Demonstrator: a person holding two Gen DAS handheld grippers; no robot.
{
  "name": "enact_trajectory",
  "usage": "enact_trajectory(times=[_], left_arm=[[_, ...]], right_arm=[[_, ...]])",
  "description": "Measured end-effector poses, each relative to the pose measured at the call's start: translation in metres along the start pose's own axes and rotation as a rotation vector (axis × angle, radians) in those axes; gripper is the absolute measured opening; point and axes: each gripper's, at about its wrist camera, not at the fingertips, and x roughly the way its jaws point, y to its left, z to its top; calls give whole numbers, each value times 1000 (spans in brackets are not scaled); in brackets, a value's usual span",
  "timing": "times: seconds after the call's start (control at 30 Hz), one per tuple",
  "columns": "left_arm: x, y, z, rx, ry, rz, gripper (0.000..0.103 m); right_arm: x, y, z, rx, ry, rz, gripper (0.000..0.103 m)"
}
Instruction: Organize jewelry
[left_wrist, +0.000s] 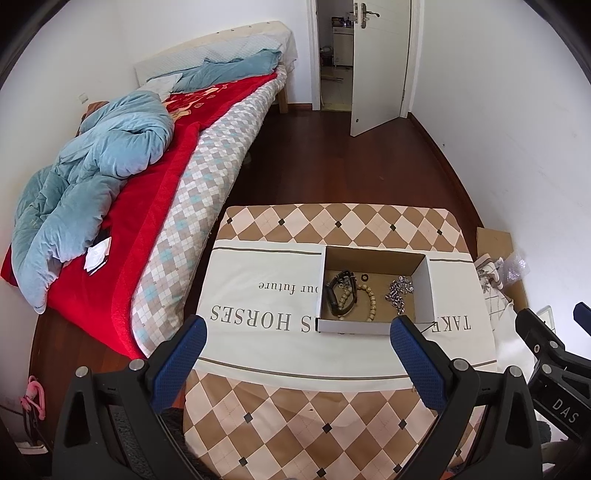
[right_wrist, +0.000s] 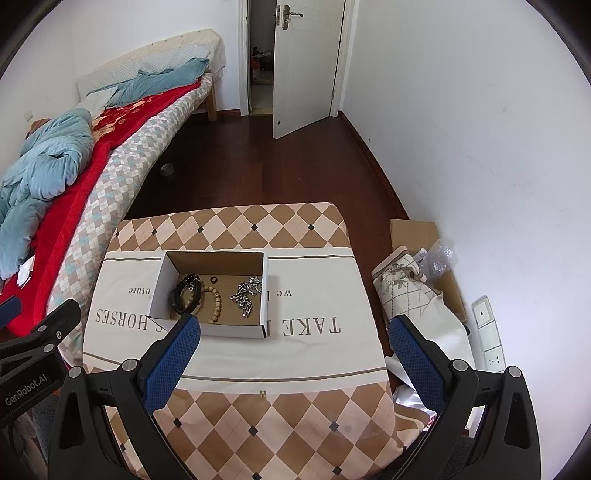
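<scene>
An open cardboard box (left_wrist: 424, 291) (right_wrist: 159, 291) sits on a table under a checked cloth (left_wrist: 295, 406) (right_wrist: 277, 417). Inside lie a black strap bracelet (left_wrist: 338, 291) (right_wrist: 183, 295), a wooden bead bracelet (left_wrist: 371, 302) (right_wrist: 216, 304), a silver chain (left_wrist: 399, 290) (right_wrist: 245, 293) and a small dark ring (left_wrist: 365, 277) (right_wrist: 213, 280). My left gripper (left_wrist: 299, 332) is open and empty, above the table just before the box. My right gripper (right_wrist: 295, 332) is open and empty, to the box's right. Each gripper shows at the edge of the other's view.
A bed (left_wrist: 184, 192) with a red blanket and blue duvet runs along the left of the table. Cardboard, bubble wrap and a patterned cloth (right_wrist: 413, 288) lie on the floor to the right by the wall. An open door (left_wrist: 380, 62) is at the far end.
</scene>
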Motion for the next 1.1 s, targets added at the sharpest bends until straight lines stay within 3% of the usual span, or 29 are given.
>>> enact_trajectory(times=[1.1], left_arm=[[-1,-1,-2,3,4,-7,101]], right_arm=[[-3,6,-4,-15,2,17,103]])
